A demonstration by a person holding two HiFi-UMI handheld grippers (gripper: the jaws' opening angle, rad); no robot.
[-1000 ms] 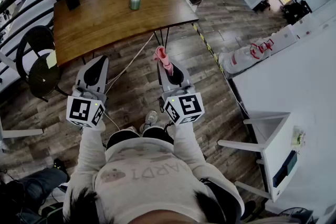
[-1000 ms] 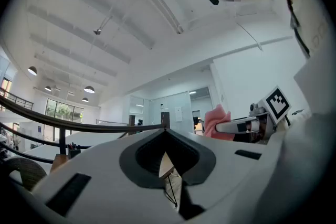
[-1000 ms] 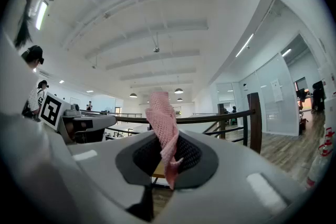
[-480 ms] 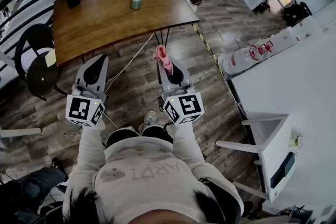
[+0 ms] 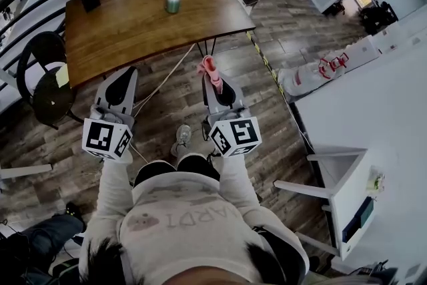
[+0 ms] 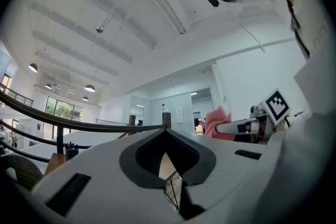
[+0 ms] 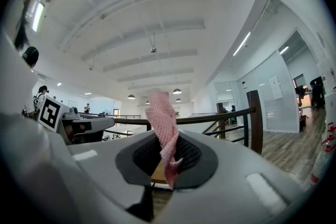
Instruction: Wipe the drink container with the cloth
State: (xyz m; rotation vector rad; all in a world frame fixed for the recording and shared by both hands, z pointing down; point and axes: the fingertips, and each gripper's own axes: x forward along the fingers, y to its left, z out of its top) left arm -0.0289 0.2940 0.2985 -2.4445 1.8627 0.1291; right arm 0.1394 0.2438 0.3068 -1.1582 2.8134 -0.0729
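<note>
The task is at its approach step, with no wiping begun. In the head view the drink container point(image 5: 173, 1), a green bottle with a metal cap, stands upright on the wooden table point(image 5: 133, 23) at the upper centre of the frame, well apart from both grippers, which hang over the plank floor point(image 5: 167, 100) in the middle. The right gripper point(image 5: 213, 80) is clamped on the pink cloth point(image 5: 211, 70); in its own view a fold of cloth point(image 7: 162, 123) stands up from between the closed jaws. The left gripper point(image 5: 124, 75) has its jaws together on nothing, as its own view shows. The next move likely calls for stepping up to the table, opening the left gripper to steady the container, and then bringing the cloth against its side.
</note>
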